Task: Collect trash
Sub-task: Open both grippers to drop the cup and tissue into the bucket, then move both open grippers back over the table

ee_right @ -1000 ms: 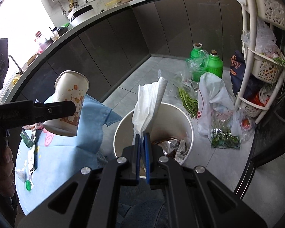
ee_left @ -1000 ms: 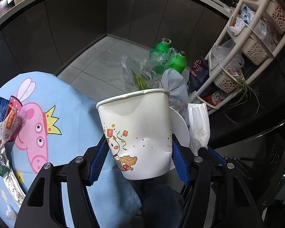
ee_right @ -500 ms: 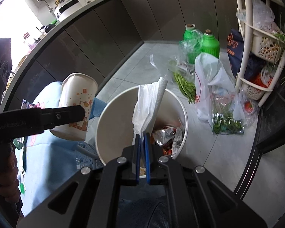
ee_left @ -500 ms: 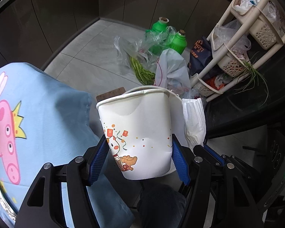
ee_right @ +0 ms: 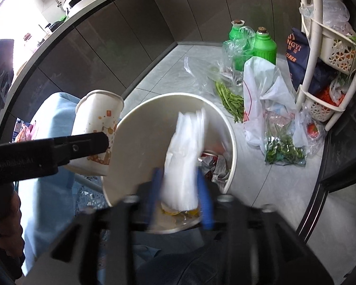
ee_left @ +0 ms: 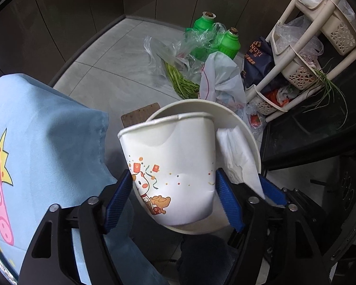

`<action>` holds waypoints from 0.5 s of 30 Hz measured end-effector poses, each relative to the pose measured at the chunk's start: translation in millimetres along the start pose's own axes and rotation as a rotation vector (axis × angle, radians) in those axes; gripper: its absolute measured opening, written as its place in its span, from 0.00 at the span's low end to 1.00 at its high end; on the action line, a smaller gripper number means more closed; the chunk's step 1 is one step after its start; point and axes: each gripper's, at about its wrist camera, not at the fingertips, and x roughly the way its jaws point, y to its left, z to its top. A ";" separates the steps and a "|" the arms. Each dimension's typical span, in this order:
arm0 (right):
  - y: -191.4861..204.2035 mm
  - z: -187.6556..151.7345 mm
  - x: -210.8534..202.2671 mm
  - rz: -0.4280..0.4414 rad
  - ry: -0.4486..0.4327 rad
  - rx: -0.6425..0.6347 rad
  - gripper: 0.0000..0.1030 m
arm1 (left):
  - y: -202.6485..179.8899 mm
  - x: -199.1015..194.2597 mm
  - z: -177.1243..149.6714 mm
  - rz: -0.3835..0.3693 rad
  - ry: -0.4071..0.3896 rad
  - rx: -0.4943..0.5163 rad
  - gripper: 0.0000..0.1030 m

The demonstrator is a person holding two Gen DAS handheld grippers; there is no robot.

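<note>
A dented white paper cup [ee_left: 173, 156] with a cartoon print sits between the blue pads of my left gripper [ee_left: 173, 174], over the left rim of the white trash bin [ee_left: 249, 130]. The jaws are opening and small gaps show on both sides of the cup. Seen from the right wrist, the cup [ee_right: 97, 123] leans just outside the bin [ee_right: 232, 142], beside a black left finger. My right gripper [ee_right: 178, 173] is blurred above the bin's mouth. Its jaws are opening, and a white folded tissue [ee_right: 187, 156] stands loose between them. Crumpled wrappers [ee_right: 216, 163] lie inside the bin.
A blue cartoon-pig tablecloth [ee_left: 47, 142] hangs at the left. On the floor beyond the bin are two green bottles [ee_left: 230, 42], plastic bags with greens [ee_left: 180, 80] and a white bag [ee_right: 263, 90]. A white basket rack [ee_left: 296, 59] stands at the right. Dark cabinets line the back.
Both grippers have sunk toward the bin. The right jaws, shut on the tissue before, have parted. The left pads have spread off the cup's sides.
</note>
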 end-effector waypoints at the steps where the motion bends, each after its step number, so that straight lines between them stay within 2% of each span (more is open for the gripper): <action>1: 0.8 -0.1 -0.6 -0.006 -0.005 -0.010 0.53 | 0.5 -1.7 0.9 0.003 -0.015 -0.002 0.85; 2: 1.0 0.4 -1.6 -0.003 -0.009 -0.017 0.60 | 0.8 -5.2 1.2 0.014 -0.038 -0.007 0.90; 3: 0.8 0.9 -2.6 0.001 -0.018 -0.021 0.64 | 1.0 -8.3 2.4 0.029 -0.058 -0.009 0.92; 4: 0.7 1.1 -4.3 0.002 -0.028 -0.026 0.70 | 0.6 -11.4 3.7 0.041 -0.074 -0.009 0.91; 6: 1.0 2.0 -6.7 -0.001 -0.040 -0.033 0.75 | 1.5 -14.5 6.1 0.038 -0.077 -0.016 0.92; 8: 1.1 2.8 -9.2 0.002 -0.054 -0.038 0.89 | 3.9 -17.5 6.7 0.036 -0.083 -0.031 0.91; 11: 3.4 3.6 -12.6 0.001 -0.061 -0.051 0.97 | 6.0 -20.6 5.2 0.035 -0.086 -0.040 0.92; 15: 6.2 5.1 -14.4 0.003 -0.060 -0.052 0.96 | 6.4 -26.0 2.9 0.033 -0.088 -0.042 0.92</action>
